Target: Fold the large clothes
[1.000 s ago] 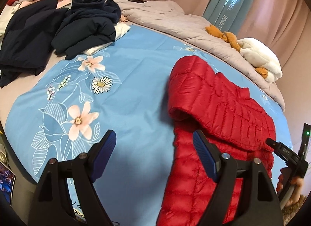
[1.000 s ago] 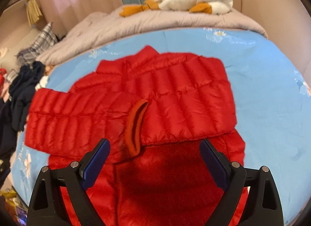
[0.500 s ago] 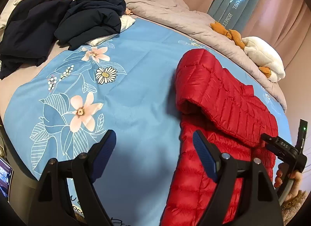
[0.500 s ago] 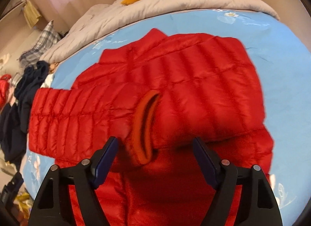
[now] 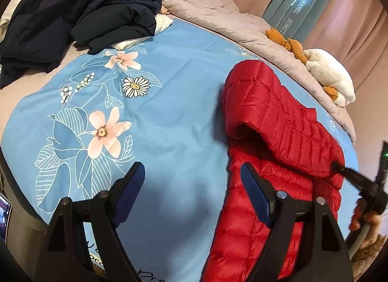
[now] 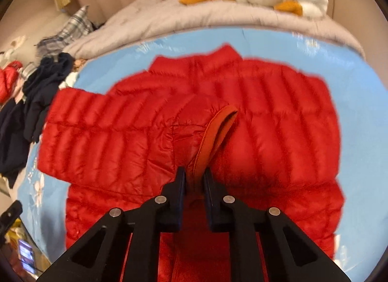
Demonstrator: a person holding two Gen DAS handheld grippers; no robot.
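Observation:
A red quilted puffer jacket [image 6: 266, 121] lies on the blue floral bedsheet [image 5: 169, 112], sleeves folded across its body. It also shows in the left wrist view [image 5: 278, 141] at the right. My right gripper [image 6: 195, 172] is shut on the orange-lined sleeve cuff [image 6: 213, 136] at the jacket's middle. My left gripper [image 5: 192, 180] is open and empty, above the sheet just left of the jacket's lower edge. The right gripper and hand show at the right edge of the left wrist view [image 5: 368, 189].
A pile of dark navy clothes [image 5: 72, 15] lies at the back left of the bed. A grey duvet [image 5: 230, 22] and a white plush goose [image 5: 329, 80] lie along the far side. Curtains hang behind. A phone [image 6: 26, 255] lies off the bed's near-left edge.
My right gripper moved in toward the jacket and closed on the sleeve cuff. My left gripper stayed open and shifted only slightly.

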